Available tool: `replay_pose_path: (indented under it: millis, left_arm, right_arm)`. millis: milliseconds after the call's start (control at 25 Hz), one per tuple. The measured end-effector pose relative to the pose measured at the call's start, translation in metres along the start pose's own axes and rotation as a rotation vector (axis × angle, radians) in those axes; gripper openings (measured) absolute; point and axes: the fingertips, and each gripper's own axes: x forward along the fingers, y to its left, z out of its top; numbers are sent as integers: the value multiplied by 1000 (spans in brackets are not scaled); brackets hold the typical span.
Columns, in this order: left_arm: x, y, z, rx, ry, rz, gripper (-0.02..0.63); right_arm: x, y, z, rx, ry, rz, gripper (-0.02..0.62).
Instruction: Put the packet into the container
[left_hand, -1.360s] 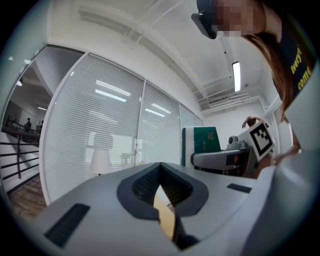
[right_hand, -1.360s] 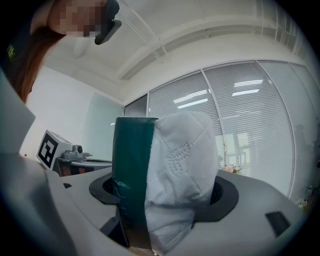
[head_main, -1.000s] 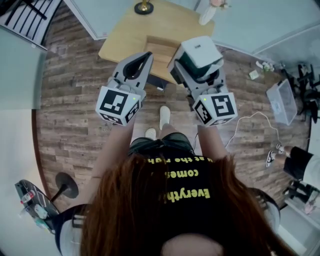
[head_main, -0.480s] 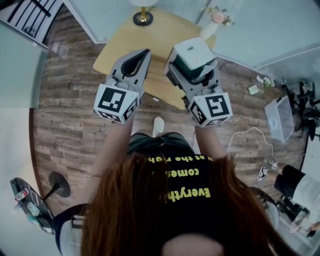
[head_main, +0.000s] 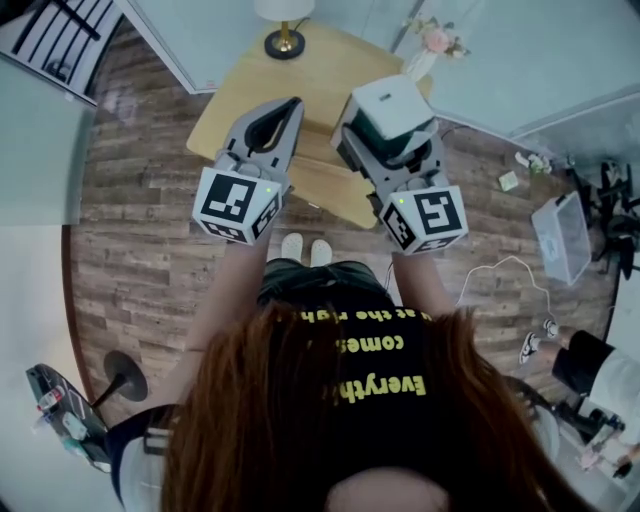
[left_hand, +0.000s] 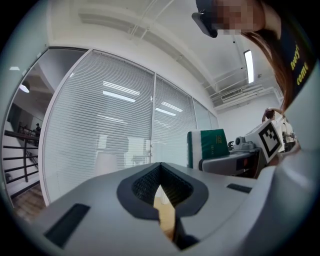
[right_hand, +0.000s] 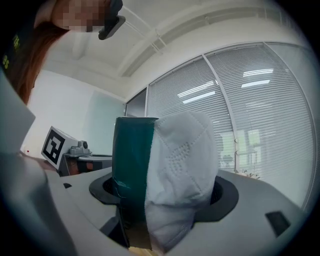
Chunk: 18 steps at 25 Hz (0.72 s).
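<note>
The packet (head_main: 388, 103) is a soft white wrap with a dark green side, and my right gripper (head_main: 392, 108) is shut on it, holding it level over the wooden table (head_main: 235, 95). It fills the right gripper view, where the packet (right_hand: 165, 170) stands upright between the jaws. From the left gripper view the packet (left_hand: 212, 145) shows to the right. My left gripper (head_main: 288, 108) hovers beside it over the table, shut, with nothing in it. I cannot make out a container on the table; the grippers hide its middle.
A lamp base (head_main: 284, 42) and a vase of flowers (head_main: 428, 50) stand at the table's far edge. A clear plastic bin (head_main: 563, 235) sits on the floor at the right, near a cable. Another person (head_main: 590, 360) sits at the lower right. Glass walls with blinds lie ahead.
Both grippers have moved forward from the table's near edge to over its top, the packet still held. The person has stepped up to the table.
</note>
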Motion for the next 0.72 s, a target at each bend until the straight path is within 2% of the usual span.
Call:
replay_pose_path:
  millis: [440,560,720]
  left_arm:
    - [8,12,-5,-7,21,-44,0]
    - [7,19,-8,-15,21,-34,0]
    - [7,26,-10,-7,25,-17,0]
  right_arm:
    - [16,1,-7,-3,23,-21,399]
    - [24,2,-14,-50,59,-1,399]
    - [37,5,-20,-161,127,37,399]
